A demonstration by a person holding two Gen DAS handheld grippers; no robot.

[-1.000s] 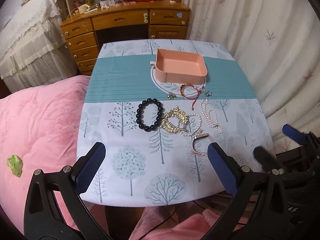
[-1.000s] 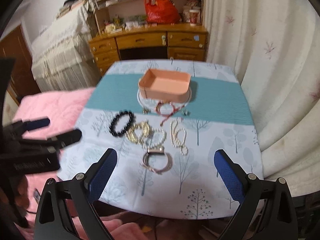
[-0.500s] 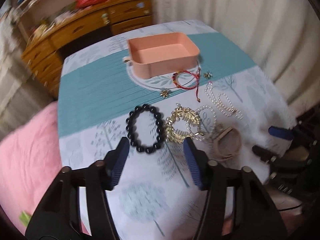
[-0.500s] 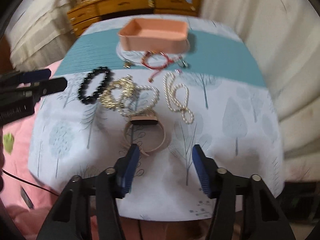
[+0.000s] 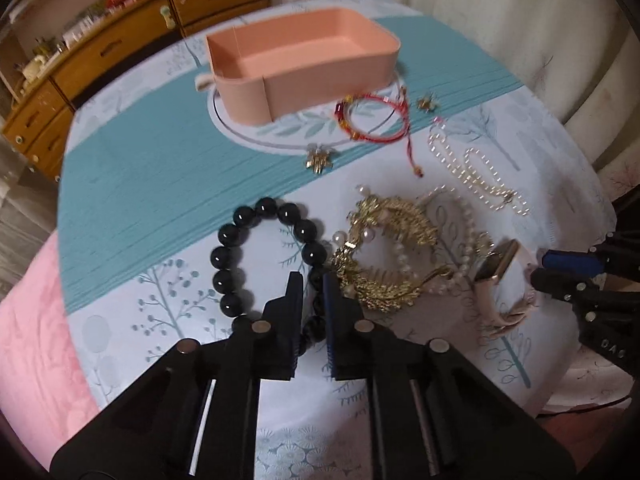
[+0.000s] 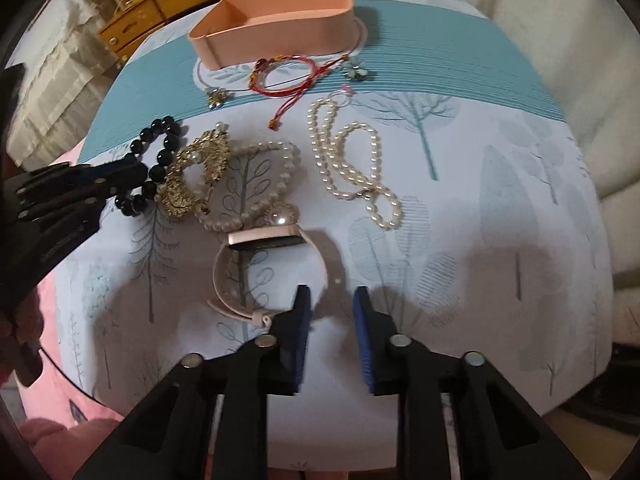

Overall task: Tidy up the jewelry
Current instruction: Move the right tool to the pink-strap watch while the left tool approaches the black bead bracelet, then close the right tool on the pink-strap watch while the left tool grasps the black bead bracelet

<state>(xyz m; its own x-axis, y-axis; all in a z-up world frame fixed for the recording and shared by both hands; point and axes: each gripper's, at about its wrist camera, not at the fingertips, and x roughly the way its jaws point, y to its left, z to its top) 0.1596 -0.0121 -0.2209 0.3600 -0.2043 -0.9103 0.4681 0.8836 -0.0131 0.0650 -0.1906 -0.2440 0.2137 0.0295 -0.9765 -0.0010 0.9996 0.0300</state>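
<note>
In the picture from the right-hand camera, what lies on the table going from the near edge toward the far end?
Pink watch → long pearl strand → red cord bracelet → peach tray.

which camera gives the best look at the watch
The right wrist view: the watch lies centred just ahead of the right gripper, its whole band loop visible. The left wrist view shows it edge-on near the right edge, blurred.
</note>
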